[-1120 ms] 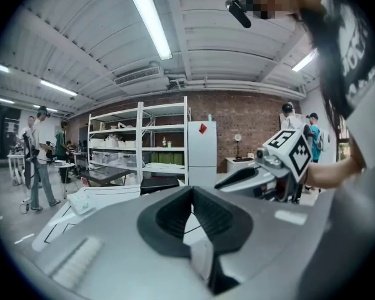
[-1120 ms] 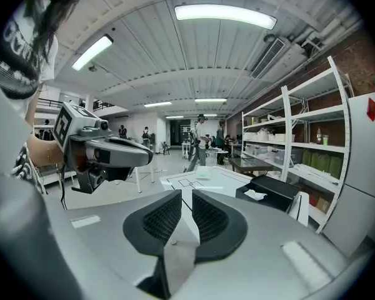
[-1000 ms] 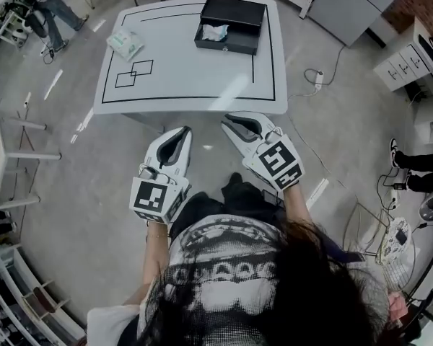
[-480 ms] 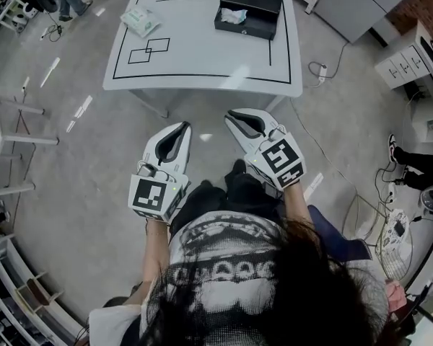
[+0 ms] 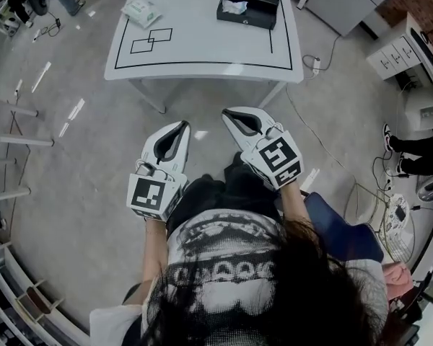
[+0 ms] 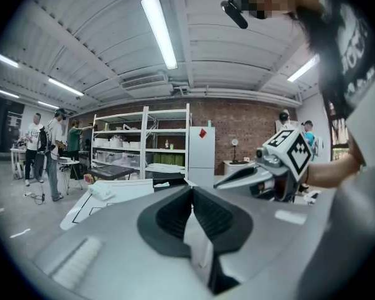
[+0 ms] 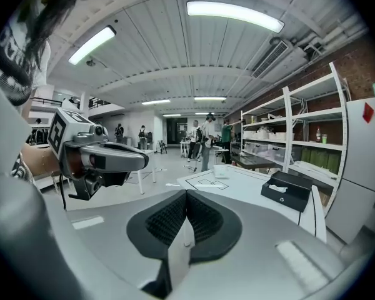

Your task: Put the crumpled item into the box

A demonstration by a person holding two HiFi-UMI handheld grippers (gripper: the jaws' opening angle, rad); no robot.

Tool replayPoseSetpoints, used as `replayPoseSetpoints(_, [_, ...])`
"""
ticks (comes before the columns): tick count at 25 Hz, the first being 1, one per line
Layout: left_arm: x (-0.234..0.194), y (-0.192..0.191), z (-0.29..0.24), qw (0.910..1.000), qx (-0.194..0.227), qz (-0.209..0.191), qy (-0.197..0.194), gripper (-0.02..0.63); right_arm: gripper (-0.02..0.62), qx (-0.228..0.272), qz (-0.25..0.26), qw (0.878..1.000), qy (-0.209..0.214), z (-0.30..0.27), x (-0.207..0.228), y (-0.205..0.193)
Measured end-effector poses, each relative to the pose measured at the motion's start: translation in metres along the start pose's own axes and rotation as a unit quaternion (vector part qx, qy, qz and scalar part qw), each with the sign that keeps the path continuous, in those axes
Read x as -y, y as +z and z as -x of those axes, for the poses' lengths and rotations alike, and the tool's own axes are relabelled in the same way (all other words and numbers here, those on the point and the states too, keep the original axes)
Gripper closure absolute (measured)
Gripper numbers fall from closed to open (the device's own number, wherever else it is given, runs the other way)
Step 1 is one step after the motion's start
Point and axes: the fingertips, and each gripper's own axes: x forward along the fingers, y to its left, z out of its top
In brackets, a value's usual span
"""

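Already the crumpled item (image 5: 234, 6) lies inside the black box (image 5: 254, 17) at the far right corner of the desk (image 5: 202, 56), so the task reads as done. In the head view, what has changed over the last second is distance: the desk has slid toward the top of the frame, and more bare floor now lies between it and the person, who seems to be backing away. The left hand-held gripper (image 5: 180, 128) and the right hand-held gripper (image 5: 233, 116) sit side by side close to the body, well apart from the desk, much as they did a second ago. A pale packet (image 5: 141, 11) rests untouched at the desk's far left. The left gripper view shows that tool's jaws pressed together with nothing between them, pointing level across the room, with the other tool just to its right. In the right gripper view the jaws are likewise closed on nothing; beyond them the box (image 7: 287, 194) stands on the desk with the white crumpled item (image 7: 277, 188) visible inside. My reading is a retreat after the drop, with nothing left to carry.
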Motion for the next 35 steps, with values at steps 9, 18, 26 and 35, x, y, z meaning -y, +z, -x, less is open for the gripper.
replayPoseSetpoints(9, [0.006,-0.006,0.019,0.9997,0.010,-0.005,-0.020,0.606,0.591,-0.002,0.016,1.000,-0.011,0.003,-0.027,-0.001])
replayPoseSetpoints(18, [0.013,-0.012,0.031,0.9994,0.012,-0.010,-0.031,0.606,0.591,-0.007,0.027,0.999,-0.019,0.011,-0.042,-0.005])
replayPoseSetpoints(26, [0.014,-0.017,0.042,0.9993,0.011,-0.010,-0.033,0.606,0.591,-0.007,0.026,0.999,-0.018,0.013,-0.056,-0.009])
replayPoseSetpoints(35, [0.012,-0.018,0.052,0.9993,0.010,-0.011,-0.035,0.606,0.591,-0.007,0.027,0.999,-0.018,0.011,-0.066,-0.006])
